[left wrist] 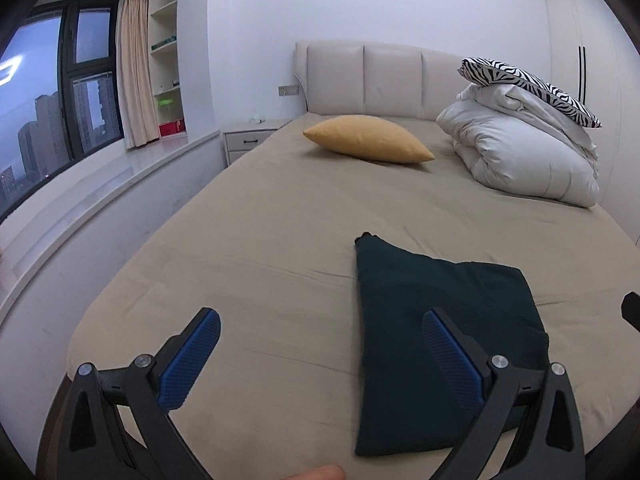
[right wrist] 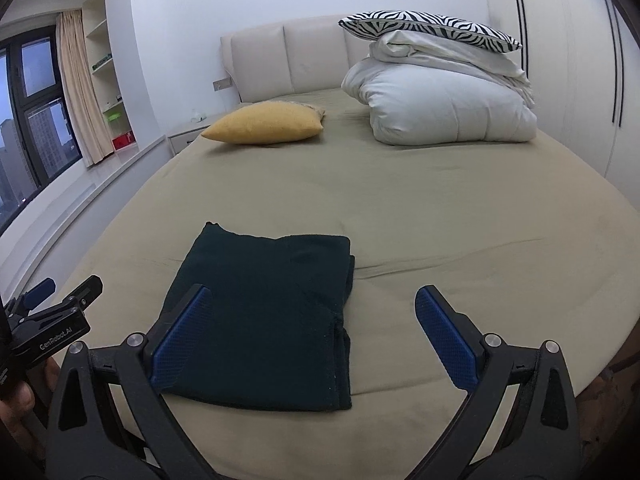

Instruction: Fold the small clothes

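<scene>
A dark green garment [right wrist: 264, 280] lies folded into a flat rectangle on the beige bed sheet [right wrist: 440, 220], near the foot of the bed. My right gripper [right wrist: 313, 294] hangs over its right half, open wide, with nothing pressed between the blue pads. One pad [right wrist: 180, 340] shows over the cloth, the other over bare sheet. In the left wrist view the garment [left wrist: 420, 280] lies to the right. My left gripper [left wrist: 320, 316] is open above the sheet, its right pad [left wrist: 452, 360] over the cloth's left part. The left gripper [right wrist: 66, 286] also shows at the right wrist view's left edge.
A yellow pillow [right wrist: 264, 124] lies near the padded headboard [right wrist: 280, 60]. A bundled white duvet [right wrist: 448, 108] with a zebra pillow [right wrist: 428, 26] on top sits at the back right. A windowsill [left wrist: 120, 184] and nightstand [left wrist: 248, 140] flank the left side, a wardrobe [right wrist: 572, 80] the right.
</scene>
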Demonstrator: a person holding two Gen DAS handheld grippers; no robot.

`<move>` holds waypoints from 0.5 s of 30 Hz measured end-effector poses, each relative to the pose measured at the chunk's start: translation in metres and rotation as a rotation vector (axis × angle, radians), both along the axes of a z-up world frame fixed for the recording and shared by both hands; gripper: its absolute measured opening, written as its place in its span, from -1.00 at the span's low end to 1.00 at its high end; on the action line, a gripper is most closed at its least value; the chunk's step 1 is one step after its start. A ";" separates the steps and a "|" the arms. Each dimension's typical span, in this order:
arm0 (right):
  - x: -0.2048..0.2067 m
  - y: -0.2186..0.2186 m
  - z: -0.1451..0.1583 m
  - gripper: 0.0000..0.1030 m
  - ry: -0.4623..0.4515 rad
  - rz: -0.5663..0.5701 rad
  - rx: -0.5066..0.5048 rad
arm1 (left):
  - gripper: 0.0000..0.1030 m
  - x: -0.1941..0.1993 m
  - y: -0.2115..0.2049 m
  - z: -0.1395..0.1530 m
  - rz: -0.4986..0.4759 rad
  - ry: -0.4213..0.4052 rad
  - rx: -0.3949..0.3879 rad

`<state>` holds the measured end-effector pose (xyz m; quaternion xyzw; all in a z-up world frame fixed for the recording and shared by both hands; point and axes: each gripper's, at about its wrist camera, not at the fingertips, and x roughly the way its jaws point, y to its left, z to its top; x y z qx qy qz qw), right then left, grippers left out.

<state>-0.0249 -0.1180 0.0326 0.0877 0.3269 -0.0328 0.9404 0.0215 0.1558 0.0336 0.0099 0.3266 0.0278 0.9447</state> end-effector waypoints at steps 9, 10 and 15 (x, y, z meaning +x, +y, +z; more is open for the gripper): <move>0.023 0.001 -0.045 1.00 0.212 -0.012 -0.030 | 1.00 0.009 -0.011 -0.031 -0.042 0.114 0.003; 0.025 0.000 -0.052 1.00 0.236 -0.011 -0.021 | 1.00 0.009 -0.012 -0.034 -0.046 0.124 0.003; 0.029 0.000 -0.067 1.00 0.277 -0.004 -0.016 | 1.00 0.011 -0.017 -0.052 -0.056 0.174 -0.001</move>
